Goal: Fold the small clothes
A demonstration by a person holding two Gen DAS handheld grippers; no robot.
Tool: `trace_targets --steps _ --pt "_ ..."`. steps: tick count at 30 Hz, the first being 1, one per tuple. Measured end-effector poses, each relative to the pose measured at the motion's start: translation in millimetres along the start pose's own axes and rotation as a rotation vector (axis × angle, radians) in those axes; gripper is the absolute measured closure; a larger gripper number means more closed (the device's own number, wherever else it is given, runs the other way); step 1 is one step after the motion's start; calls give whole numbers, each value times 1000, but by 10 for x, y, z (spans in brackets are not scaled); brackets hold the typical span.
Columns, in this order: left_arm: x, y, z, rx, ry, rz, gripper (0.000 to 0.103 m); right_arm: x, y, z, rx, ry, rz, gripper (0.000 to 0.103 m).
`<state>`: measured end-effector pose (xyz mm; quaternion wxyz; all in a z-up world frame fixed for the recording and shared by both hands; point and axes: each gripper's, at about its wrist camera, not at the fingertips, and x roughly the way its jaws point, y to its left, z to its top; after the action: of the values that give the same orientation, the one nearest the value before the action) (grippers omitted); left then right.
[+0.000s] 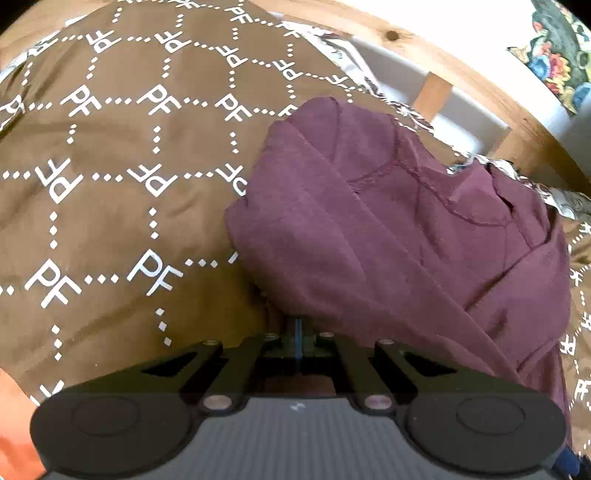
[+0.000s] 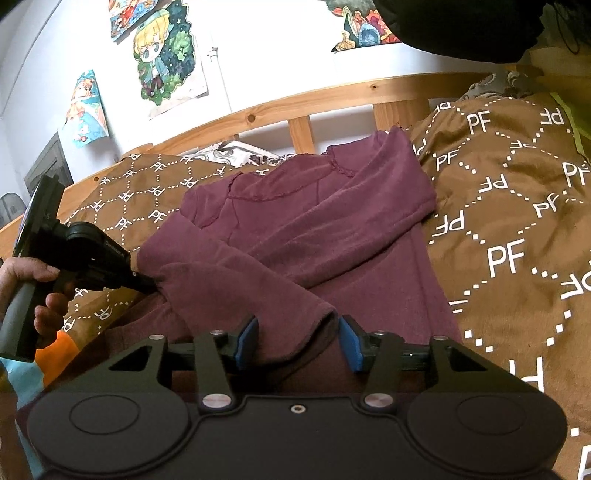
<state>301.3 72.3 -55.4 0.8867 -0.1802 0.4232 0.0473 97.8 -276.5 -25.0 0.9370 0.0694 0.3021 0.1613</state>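
A small maroon long-sleeved shirt (image 2: 295, 221) lies on the brown patterned blanket (image 2: 517, 229), both sleeves crossed over its front. My left gripper (image 1: 299, 332) is shut, its blue pads pressed together at the shirt's (image 1: 388, 229) near edge. In the right wrist view this left gripper (image 2: 153, 286), held by a hand (image 2: 40, 295), pinches the fabric at the shirt's left side. My right gripper (image 2: 299, 345) stands open. The cuff of one sleeve (image 2: 310, 325) lies loose between its blue pads (image 2: 349, 345).
A wooden bed rail (image 2: 295, 107) runs behind the blanket (image 1: 110, 184), with a white wall and posters (image 2: 166, 55) beyond. An orange cloth (image 1: 14, 424) shows at the blanket's near left. A dark object (image 2: 461, 26) hangs at the top right.
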Motion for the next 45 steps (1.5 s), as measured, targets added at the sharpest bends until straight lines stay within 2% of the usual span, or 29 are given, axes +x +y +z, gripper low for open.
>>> trace_targets --steps 2,4,5,6,8,9,14,16,17,18,19,21,23,28,32,34,37,39,40,41,43,45 --pt "-34 22 16 -3 -4 -13 101 0 10 0 -9 -1 3 47" --pt "-68 74 50 -18 -27 -5 92 0 29 -4 -16 -3 9 44" --pt "-81 105 70 -26 -39 2 76 -1 35 -6 -18 -3 12 42" --pt "-93 135 92 -36 -56 11 54 -3 43 -10 -21 -4 15 41" --pt "-124 184 131 -38 -113 28 40 -6 56 -16 -29 -6 19 39" --pt "-125 192 164 -17 -143 31 39 -7 57 -18 -32 -7 22 38" --pt "30 89 362 193 -239 127 37 8 55 -34 -33 -3 27 35" --pt "122 31 431 245 -233 150 37 16 43 -42 -26 1 26 34" --pt "177 34 467 249 -207 150 41 20 37 -41 -24 1 26 33" --pt "215 50 490 237 -182 136 53 21 33 -42 -22 1 26 33" --pt "250 78 515 211 -153 105 62 21 36 -45 -20 1 26 33" --pt "255 104 510 175 -140 78 81 26 28 -46 -18 1 26 31" --pt "211 94 490 181 -162 93 90 27 24 -48 -16 1 27 28" --pt "88 89 452 186 -206 171 93 16 32 -49 -14 -2 26 24" --pt "210 54 465 237 -153 223 92 19 42 -47 -23 3 26 22" --pt "245 45 473 237 -149 227 89 21 51 -48 -27 8 25 21" --pt "194 58 479 200 -155 208 74 14 65 -44 -36 5 20 21" --pt "153 74 460 181 -153 214 32 12 69 -46 -41 1 15 20" --pt "132 84 435 181 -157 217 25 14 74 -47 -42 1 11 19" --pt "100 87 395 188 -172 220 19 16 72 -50 -41 1 8 17" --pt "73 90 321 223 -181 231 18 20 82 -59 -42 1 -4 14" --pt "113 85 279 260 -156 260 19 29 90 -65 -48 3 -22 12"
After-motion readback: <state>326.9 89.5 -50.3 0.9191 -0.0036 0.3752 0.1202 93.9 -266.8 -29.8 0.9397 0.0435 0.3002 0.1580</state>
